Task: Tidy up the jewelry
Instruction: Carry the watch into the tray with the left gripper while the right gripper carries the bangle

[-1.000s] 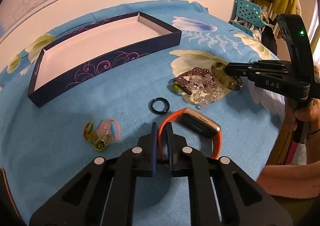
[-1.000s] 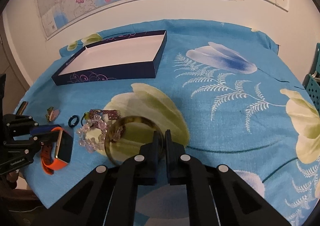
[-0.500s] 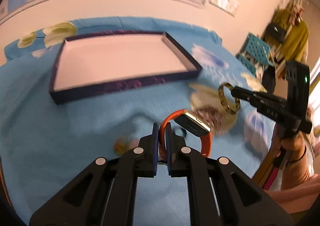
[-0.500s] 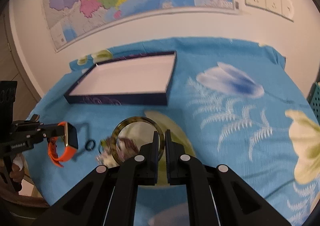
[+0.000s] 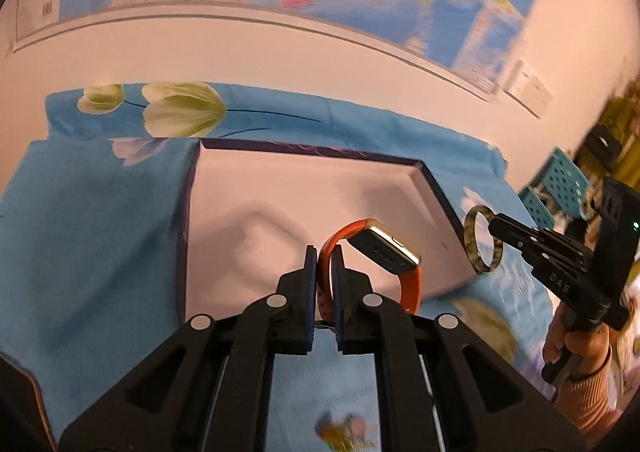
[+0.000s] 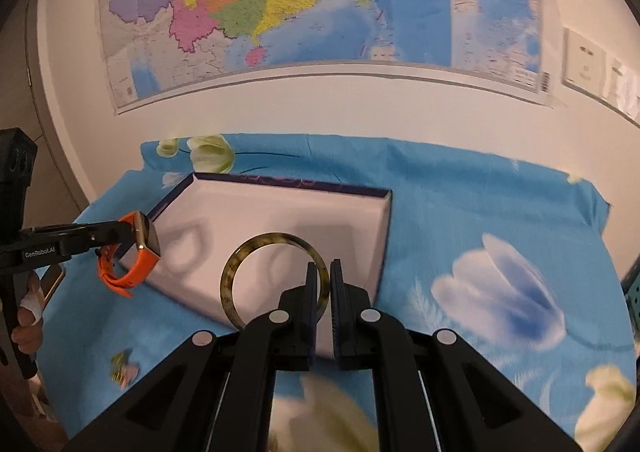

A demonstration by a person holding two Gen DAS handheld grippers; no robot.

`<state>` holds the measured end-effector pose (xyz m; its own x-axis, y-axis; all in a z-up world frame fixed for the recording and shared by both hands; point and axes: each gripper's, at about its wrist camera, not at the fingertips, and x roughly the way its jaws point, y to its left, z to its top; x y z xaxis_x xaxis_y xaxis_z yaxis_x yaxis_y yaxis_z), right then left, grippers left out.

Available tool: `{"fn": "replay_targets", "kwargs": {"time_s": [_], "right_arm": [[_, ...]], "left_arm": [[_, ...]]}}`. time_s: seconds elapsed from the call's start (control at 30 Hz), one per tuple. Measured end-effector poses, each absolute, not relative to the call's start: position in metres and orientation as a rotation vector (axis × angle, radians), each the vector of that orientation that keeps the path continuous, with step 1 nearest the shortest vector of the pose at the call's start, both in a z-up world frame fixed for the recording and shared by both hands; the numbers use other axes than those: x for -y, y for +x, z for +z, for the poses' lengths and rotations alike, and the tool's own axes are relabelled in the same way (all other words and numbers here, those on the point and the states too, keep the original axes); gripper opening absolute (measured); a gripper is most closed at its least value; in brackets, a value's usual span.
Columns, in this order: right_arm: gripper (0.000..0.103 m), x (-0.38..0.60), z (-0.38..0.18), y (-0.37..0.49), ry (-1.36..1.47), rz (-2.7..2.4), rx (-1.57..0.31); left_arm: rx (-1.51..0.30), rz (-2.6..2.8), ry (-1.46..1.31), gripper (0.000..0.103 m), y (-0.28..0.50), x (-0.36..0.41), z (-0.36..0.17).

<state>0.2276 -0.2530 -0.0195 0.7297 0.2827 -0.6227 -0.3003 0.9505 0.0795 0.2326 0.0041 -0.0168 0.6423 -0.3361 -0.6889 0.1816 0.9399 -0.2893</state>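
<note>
Left gripper (image 5: 324, 264) clamped on orange strap of smartwatch (image 5: 384, 252), held in air over white interior of navy tray (image 5: 182, 236). Right gripper (image 6: 325, 280) pinched on rim of mottled bangle (image 6: 240, 256), also held over tray near its right wall. Left view only: bangle hoop nearly edge-on, right hand (image 5: 576, 348) with pink sleeve cuff (image 5: 596, 400), teal basket (image 5: 560, 188) behind. Right view only: full bangle circle, wall sockets (image 6: 584, 66), left hand's bandaged finger (image 6: 30, 302). Small blurred beads on blue floral cloth (image 6: 480, 220) in both.
</note>
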Motion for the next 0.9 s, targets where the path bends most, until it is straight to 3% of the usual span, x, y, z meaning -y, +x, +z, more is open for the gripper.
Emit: {"fn": "replay_targets", "kwargs": {"time_s": [0.37,0.9], "right_arm": [[0.005,0.219,-0.034,0.304,-0.112,0.315,-0.747],[0.005,0.199,-0.062,0.364,-0.148,0.297,-0.895]], "left_arm": [[-0.882,-0.187,-0.281,0.008,0.306,-0.007,-0.042],[-0.965,-0.057,-0.383,0.009,0.354,-0.006,-0.073]]}}
